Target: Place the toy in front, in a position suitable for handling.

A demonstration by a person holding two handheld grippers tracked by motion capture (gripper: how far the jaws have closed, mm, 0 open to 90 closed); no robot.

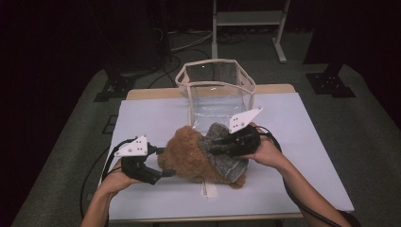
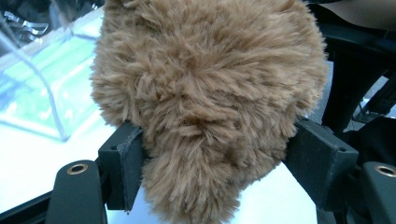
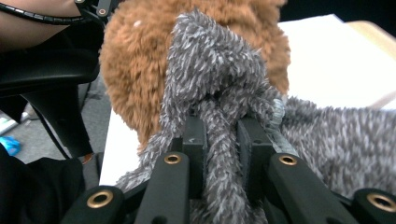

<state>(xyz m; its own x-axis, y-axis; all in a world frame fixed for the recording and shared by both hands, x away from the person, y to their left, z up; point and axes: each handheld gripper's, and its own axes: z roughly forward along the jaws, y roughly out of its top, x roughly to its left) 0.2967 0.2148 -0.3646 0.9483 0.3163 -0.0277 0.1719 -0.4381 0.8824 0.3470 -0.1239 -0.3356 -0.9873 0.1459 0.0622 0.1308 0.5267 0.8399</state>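
Your fluffy tan-brown plush toy [image 1: 189, 158] lies on its side on the white table top [image 1: 146, 118], near the front edge and just in front of the clear plastic bin with a cream rim [image 1: 217, 85]. Its long axis runs roughly left to right, across the table, between your two hands.

Your left gripper [image 1: 163, 173] comes in at the plush toy's left end. In the left gripper view the jaws stand partly spread, one on each side of a furry lobe of the toy [image 2: 210, 102]. The fur brushes both pads, yet I cannot tell whether they truly squeeze it; it looks more like a loose straddle than a firm hold.

Your right gripper [image 1: 218, 144] is at the toy's right end and sits closer to the bin. Its jaws are nearly closed, pinching a fold of the shaggy grey knitted garment [image 3: 219, 93] that wraps that end of the toy.

The bin lies straight beyond the toy, away from you. So the coming move, as I judge it, turns on this: the toy's long axis lies broadside to the bin's opening, and your right hand is nearer. Lead with that end, or lift both together.
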